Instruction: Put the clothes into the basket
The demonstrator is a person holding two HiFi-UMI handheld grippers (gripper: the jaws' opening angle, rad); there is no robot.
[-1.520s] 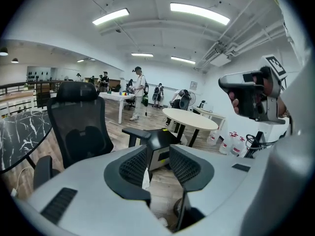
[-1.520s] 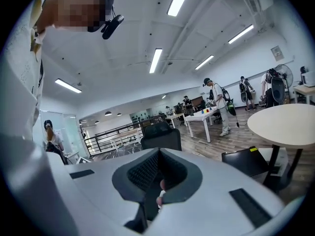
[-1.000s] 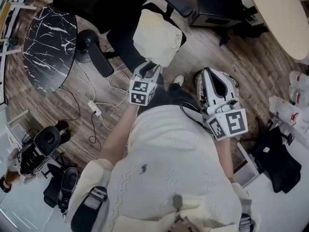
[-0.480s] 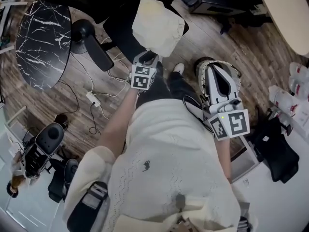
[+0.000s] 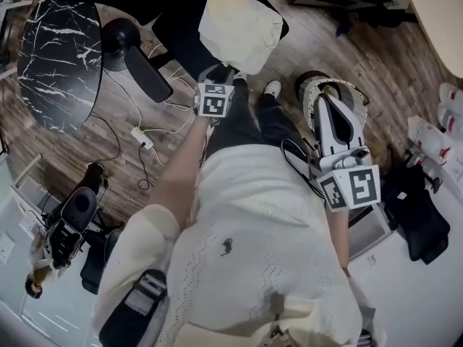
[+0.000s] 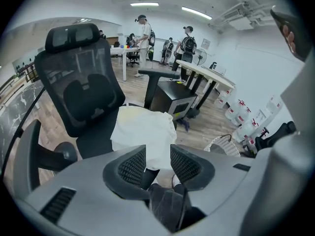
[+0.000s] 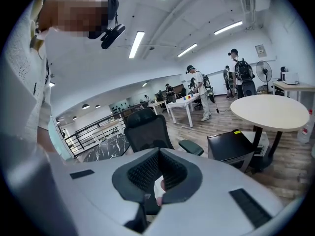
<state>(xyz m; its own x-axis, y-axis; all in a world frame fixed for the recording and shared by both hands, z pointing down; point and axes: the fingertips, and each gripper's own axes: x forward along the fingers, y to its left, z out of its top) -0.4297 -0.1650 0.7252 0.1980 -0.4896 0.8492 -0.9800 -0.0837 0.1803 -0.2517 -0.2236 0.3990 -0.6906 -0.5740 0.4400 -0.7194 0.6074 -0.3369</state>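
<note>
A cream cloth (image 5: 240, 22) lies on the seat of a black office chair (image 5: 177, 38). My left gripper (image 5: 222, 72) hangs just short of the cloth's near edge. In the left gripper view its jaws stand apart around nothing, the cloth (image 6: 141, 131) lying just beyond them and the chair (image 6: 78, 82) behind. The white wicker basket (image 5: 309, 87) stands on the floor to the right, also seen in the left gripper view (image 6: 224, 145). My right gripper (image 5: 328, 96) hovers over the basket. Its fingertips meet in the right gripper view (image 7: 158, 150), holding nothing.
A black marble table (image 5: 58, 56) stands at the left, with cables and a power strip (image 5: 141, 137) on the wood floor. A black cabinet (image 6: 172, 100) and a round table (image 7: 268, 112) stand beyond the chair. Water bottles (image 5: 427, 136) and a black bag (image 5: 416, 215) sit right.
The left gripper has moved forward and down toward the cloth's near edge. The right gripper has sunk closer over the basket. Both jaws look unchanged.
</note>
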